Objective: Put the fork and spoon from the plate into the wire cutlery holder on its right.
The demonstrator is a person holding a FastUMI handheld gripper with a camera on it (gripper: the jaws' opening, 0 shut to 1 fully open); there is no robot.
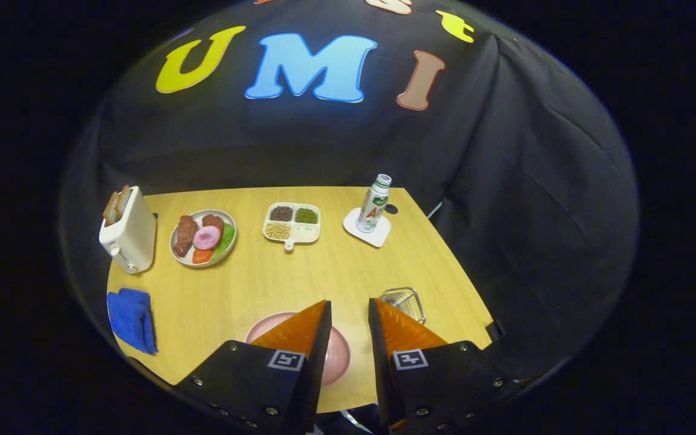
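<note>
On the wooden table, near its front edge, a pink plate lies under the gripper, whose two fingers stand parted with a narrow gap between them and nothing held; they hover above the plate without touching it. Most of the plate is hidden behind the fingers, so whether the fork and spoon lie on it cannot be told. Just to the right of the plate, beyond the right finger, stands the wire cutlery holder, upright, partly covered by that finger's tip. Farther back on the table, from left to right, sit a white toaster with bread slices in its slots, a plate of food with meat, a pink slice, a green leaf and a red piece, a white divided dish holding beans and grains in its compartments, and a bottle standing upright on a white coaster. A blue cloth lies crumpled at the table's left edge, in front of the toaster.
</note>
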